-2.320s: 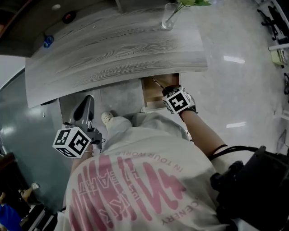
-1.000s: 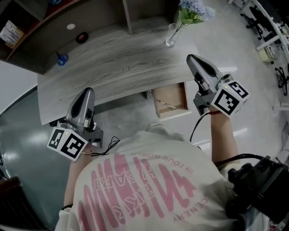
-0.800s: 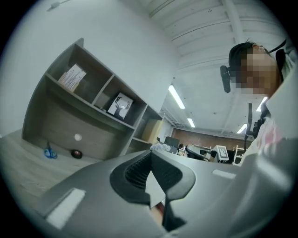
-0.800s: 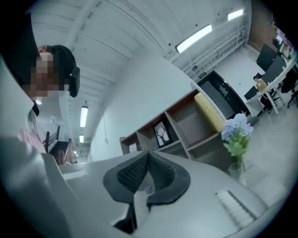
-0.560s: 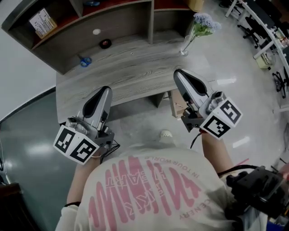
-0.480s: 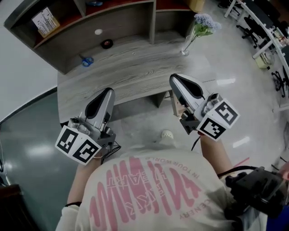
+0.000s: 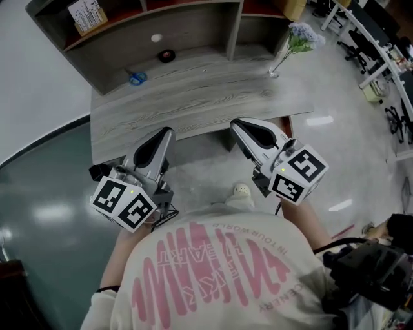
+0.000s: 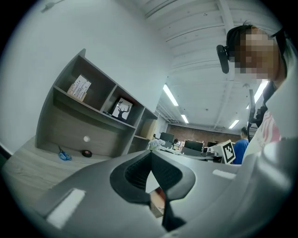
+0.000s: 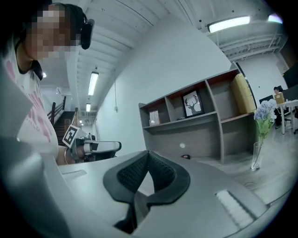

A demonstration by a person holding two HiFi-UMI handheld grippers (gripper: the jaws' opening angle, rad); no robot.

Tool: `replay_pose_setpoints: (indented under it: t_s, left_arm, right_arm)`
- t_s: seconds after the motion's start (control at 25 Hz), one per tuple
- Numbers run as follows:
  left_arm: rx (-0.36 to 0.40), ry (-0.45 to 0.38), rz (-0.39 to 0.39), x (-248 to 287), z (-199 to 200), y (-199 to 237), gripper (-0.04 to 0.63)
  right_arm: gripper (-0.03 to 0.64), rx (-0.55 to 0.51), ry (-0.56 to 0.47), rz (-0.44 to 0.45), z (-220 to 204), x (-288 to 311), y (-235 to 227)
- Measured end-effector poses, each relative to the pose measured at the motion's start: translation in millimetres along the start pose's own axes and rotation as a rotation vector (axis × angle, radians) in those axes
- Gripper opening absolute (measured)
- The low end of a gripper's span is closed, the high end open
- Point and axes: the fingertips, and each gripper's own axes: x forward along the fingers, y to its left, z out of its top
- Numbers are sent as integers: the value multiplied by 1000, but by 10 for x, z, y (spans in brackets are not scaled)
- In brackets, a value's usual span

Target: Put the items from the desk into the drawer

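On the grey wooden desk (image 7: 193,97) lie blue scissors (image 7: 137,78) and a small black round thing (image 7: 166,56), both near the back shelf. The left gripper view also shows the scissors (image 8: 64,155) and the black thing (image 8: 86,153). My left gripper (image 7: 166,132) hangs before the desk's front edge, shut and empty, its tips meeting (image 8: 150,152). My right gripper (image 7: 237,122) is beside it, also shut with nothing in it (image 9: 148,151). The right gripper hides the drawer in the head view. A brown wooden corner (image 8: 157,204) shows below the left jaws.
A shelf unit (image 7: 135,26) stands along the desk's back, with a box (image 7: 87,14) on it. A glass vase with flowers (image 7: 284,55) stands at the desk's right end. Shiny floor lies to the right, a dark green surface (image 7: 45,213) to the left.
Both grippers have drawn back from the desk toward the person. The right one has swung left, away from above the open drawer, and now hides it.
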Motion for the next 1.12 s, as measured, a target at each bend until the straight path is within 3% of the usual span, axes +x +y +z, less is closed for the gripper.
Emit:
replay_pose_setpoints:
  t_s: [0.16,0.32,0.68,0.96,1.12]
  left_arm:
    - [6,-46,-20,-191,127,3,20]
    - [44,-60,24,-487,209,122,20]
    - [16,-87,239,-1034,186,629,20]
    - [13,-129,427,-1384,319,1197,20]
    - [-25,-144,530,-1541,391,1554,20]
  right_arm:
    - [5,21,4,56,52,181,132]
    - [5,5,1,76,66,398,297]
    - [6,-11,76,199,-11,1091,472]
    - [14,43,117,301,-21,2039,334]
    - [14,18,144,326,21,2597,239]
